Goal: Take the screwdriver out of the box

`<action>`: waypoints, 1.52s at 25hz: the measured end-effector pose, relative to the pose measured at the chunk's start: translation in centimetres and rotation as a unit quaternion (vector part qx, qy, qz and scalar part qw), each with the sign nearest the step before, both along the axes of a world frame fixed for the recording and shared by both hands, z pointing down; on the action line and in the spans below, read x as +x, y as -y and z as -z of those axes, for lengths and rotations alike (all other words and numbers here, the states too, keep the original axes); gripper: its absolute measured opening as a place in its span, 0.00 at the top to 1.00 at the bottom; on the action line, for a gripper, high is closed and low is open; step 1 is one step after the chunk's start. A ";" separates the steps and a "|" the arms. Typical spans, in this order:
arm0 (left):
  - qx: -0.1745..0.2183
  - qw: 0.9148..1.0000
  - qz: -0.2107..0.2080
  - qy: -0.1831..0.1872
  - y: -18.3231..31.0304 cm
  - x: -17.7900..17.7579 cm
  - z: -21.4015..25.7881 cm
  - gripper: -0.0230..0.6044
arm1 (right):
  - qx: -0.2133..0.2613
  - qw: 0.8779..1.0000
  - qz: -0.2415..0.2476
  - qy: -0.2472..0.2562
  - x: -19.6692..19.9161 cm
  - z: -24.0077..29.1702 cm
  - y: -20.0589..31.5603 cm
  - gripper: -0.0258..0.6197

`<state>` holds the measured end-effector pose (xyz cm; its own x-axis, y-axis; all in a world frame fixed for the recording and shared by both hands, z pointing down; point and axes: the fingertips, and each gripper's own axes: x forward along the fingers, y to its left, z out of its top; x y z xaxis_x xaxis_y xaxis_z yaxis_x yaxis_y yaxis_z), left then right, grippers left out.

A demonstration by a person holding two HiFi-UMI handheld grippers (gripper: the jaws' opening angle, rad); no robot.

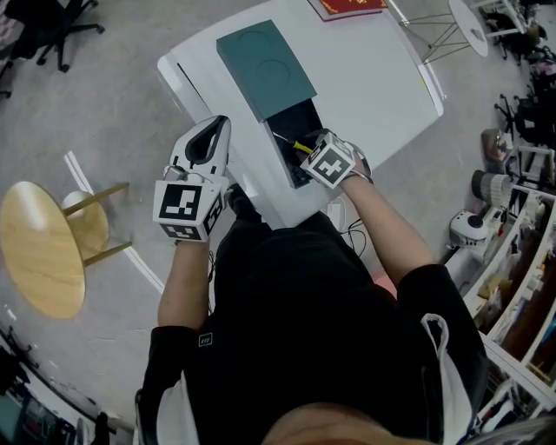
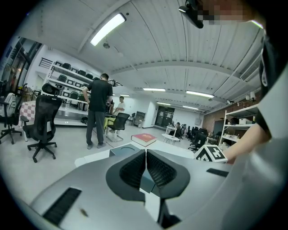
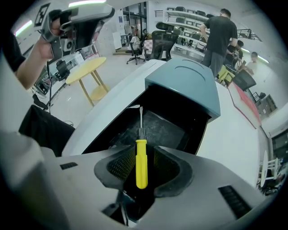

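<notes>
A dark box [image 1: 298, 122] stands on the white table [image 1: 373, 78], its teal lid [image 1: 265, 69] slid back so the near end is uncovered. Inside lies a screwdriver [image 1: 301, 147] with a yellow handle. My right gripper [image 1: 314, 155] points steeply down into the opening. In the right gripper view the screwdriver [image 3: 141, 173] lies between the pads [image 3: 119, 166] of the right gripper [image 3: 141, 152], jaws wide, a gap on each side. My left gripper [image 1: 213, 130] hangs left of the box, off the table's corner; the left gripper [image 2: 146, 157] is shut and holds nothing.
A red book [image 1: 347, 7] lies at the table's far end. A yellow round stool [image 1: 39, 248] stands on the floor at the left. Shelves [image 1: 521, 243] with gear line the right side. A person [image 2: 96, 110] stands beyond the table among office chairs [image 2: 42, 123].
</notes>
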<state>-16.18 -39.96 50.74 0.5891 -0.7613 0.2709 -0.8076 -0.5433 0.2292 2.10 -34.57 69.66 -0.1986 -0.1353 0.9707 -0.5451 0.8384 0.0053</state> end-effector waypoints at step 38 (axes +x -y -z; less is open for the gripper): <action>0.028 1.000 -0.010 -0.004 -3.6 -0.2 4.2 0.93 | 0.078 0.983 -0.098 0.131 1.3 9.8 -0.1 0.83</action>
